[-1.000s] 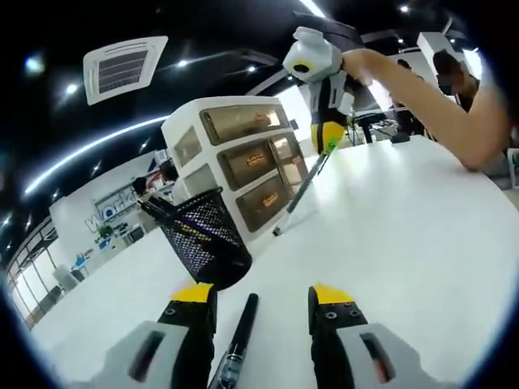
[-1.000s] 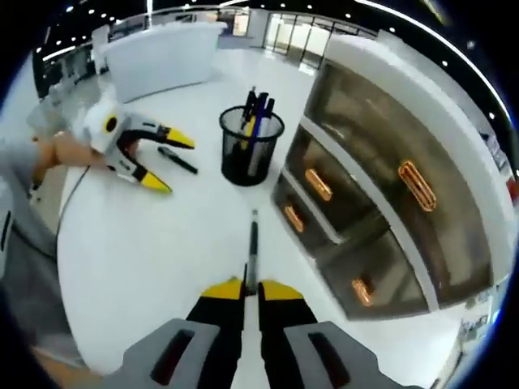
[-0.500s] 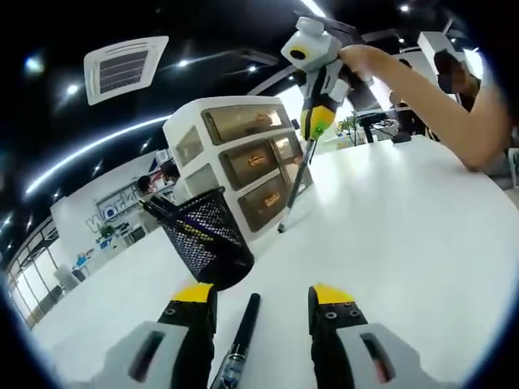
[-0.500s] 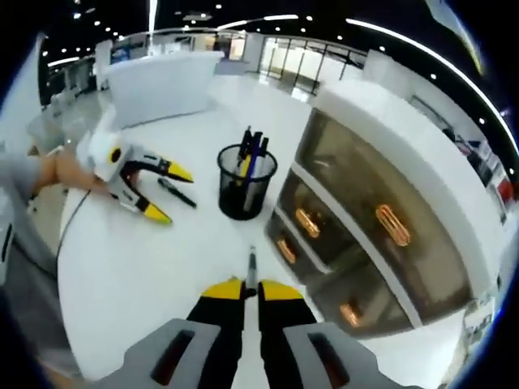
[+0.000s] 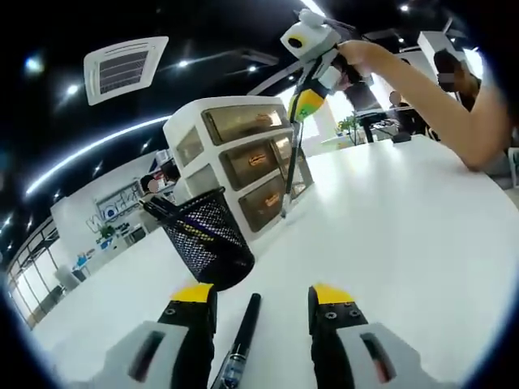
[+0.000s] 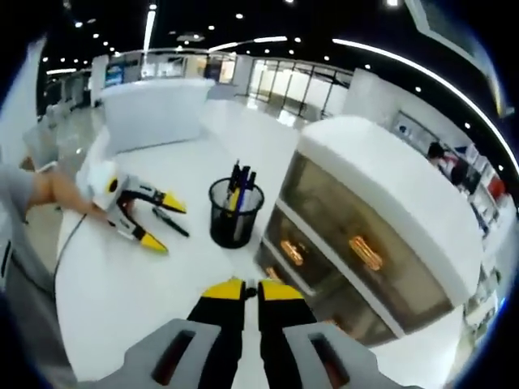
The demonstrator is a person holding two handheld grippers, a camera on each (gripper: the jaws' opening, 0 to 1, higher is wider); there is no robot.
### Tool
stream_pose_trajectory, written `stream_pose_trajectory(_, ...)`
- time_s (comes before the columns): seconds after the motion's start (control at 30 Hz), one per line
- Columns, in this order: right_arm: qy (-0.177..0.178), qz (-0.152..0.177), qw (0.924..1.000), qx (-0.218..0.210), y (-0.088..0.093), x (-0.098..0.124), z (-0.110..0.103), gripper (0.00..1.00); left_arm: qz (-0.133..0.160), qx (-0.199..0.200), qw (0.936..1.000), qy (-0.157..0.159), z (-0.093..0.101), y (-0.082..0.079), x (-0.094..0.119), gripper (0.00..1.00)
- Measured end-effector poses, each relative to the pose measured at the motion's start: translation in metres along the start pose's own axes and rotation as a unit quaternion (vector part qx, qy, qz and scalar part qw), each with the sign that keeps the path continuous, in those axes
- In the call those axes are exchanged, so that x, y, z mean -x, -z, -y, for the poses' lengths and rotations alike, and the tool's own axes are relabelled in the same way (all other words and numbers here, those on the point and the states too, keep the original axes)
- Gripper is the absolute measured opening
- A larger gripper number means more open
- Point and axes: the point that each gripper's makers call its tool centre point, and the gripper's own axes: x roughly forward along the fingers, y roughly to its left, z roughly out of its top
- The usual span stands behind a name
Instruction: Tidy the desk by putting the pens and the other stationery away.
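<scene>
The white desk [image 5: 422, 235] lies bare and broad to the right of the left gripper [image 5: 261, 301], and in the right gripper view its curved edge runs down the left side with floor beyond. The left gripper rests low on the desk with its jaws wide apart, a black pen [image 5: 241, 336] lying loose between them, touching neither as far as the view shows. The right gripper [image 5: 302, 104] is pinched tight on a dark pen [image 5: 289, 174] that hangs nearly upright, tip down, in front of the white drawer unit [image 5: 235, 158]. Against a second ago, that gripper is higher and the pen has swung from a slant to near vertical; in its own view only a stub of pen shows above the yellow tips (it was a long shaft before). The black mesh cup [image 6: 235, 212] stands just beside the drawer unit and holds several pens [image 6: 238, 180], dark and yellow-blue. The drawers look closed, with what seem orange clips dim behind the tinted fronts.
</scene>
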Motion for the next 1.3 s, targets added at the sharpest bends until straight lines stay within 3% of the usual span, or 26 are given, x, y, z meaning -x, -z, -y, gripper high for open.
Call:
stream_pose_trajectory(0.27, 0.011, 0.033, 0.9994, -0.004, -0.015, 0.007, 0.0, 0.04, 0.001, 0.0, 1.0, 0.0, 0.001, -0.001, 0.001, 0.45)
stream_pose_trajectory(0.5, 0.053, 0.106, 0.9926, 0.028, -0.052, 0.03, -0.003, 0.03, 0.0, -0.003, 1.0, 0.002, 0.003, -0.001, 0.0, 0.45)
stream_pose_trajectory(0.67, 0.036, 0.151, 0.9868, 0.046, -0.072, 0.038, -0.018, 0.03, 0.0, -0.002, 1.0, 0.001, 0.001, -0.001, -0.001, 0.45)
stream_pose_trajectory(0.93, 0.04, 0.19, 0.9789, 0.063, -0.094, 0.035, -0.026, 0.03, 0.0, -0.004, 1.0, -0.001, -0.001, 0.0, -0.002, 0.45)
stream_pose_trajectory(1.13, 0.048, 0.241, 0.9662, 0.077, -0.122, 0.028, -0.039, 0.03, -0.001, -0.004, 1.0, 0.0, -0.001, 0.001, -0.004, 0.45)
stream_pose_trajectory(1.3, 0.031, 0.266, 0.9604, 0.078, -0.132, 0.02, -0.05, 0.03, 0.0, -0.004, 1.0, 0.001, 0.001, 0.0, -0.002, 0.45)
